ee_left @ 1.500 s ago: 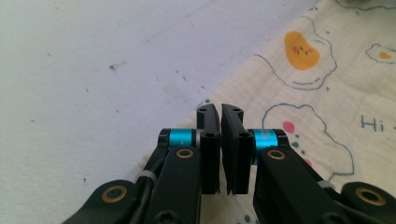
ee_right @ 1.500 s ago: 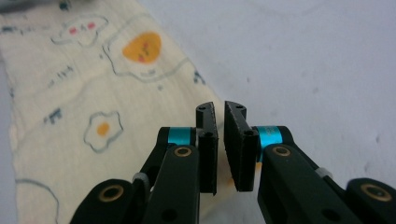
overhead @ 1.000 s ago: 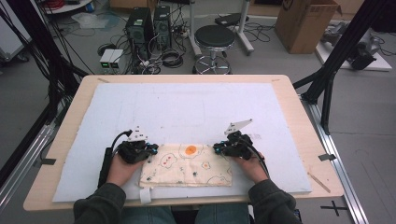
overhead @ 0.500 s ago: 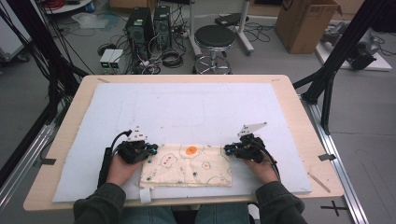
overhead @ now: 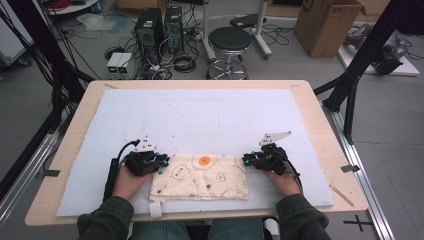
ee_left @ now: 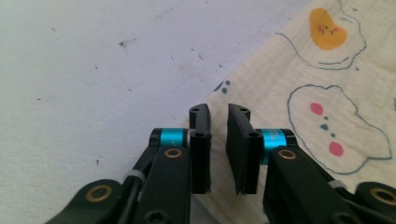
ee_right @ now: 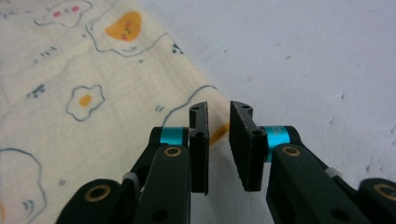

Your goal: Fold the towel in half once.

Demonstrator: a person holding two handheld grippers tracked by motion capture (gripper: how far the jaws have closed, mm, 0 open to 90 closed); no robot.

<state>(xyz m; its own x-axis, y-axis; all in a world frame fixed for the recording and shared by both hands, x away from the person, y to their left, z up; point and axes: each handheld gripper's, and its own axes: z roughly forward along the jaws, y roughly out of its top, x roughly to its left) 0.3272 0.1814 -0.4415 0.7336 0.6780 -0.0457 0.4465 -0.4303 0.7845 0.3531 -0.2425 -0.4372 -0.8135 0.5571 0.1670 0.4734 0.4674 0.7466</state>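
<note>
A: Start at the near edge. Where's the printed cloth (overhead: 201, 176)?

B: Lying flat on the white mat (overhead: 210, 115) at about 6 o'clock, folded into a long rectangle right in front of the person. The left gripper (overhead: 161, 161) sits at its 9 o'clock end and the right gripper (overhead: 248, 160) at its 3 o'clock end.

A: Are they holding it?

B: No. In the left gripper view the jaws stand a narrow gap apart over the cloth's edge (ee_left: 261, 112), with nothing pinched. It's the same in the right gripper view: a slim gap, with the hem (ee_right: 187, 93) lying just beyond the tips. Both pairs have just been opening.

A: So the fold is done?

B: I'd judge this fold laid down and let go. Whether another fold is wanted, I can't tell. What's left looks like drawing the hands away or taking a new grip.

A: What differs from a second ago?

B: The right gripper has slid outward toward 3 o'clock, and the cloth looks stretched a little longer that way. The left one sits where it was. Farther off, at 12 o'clock past the table, the stool (overhead: 229, 40) is unchanged.
</note>
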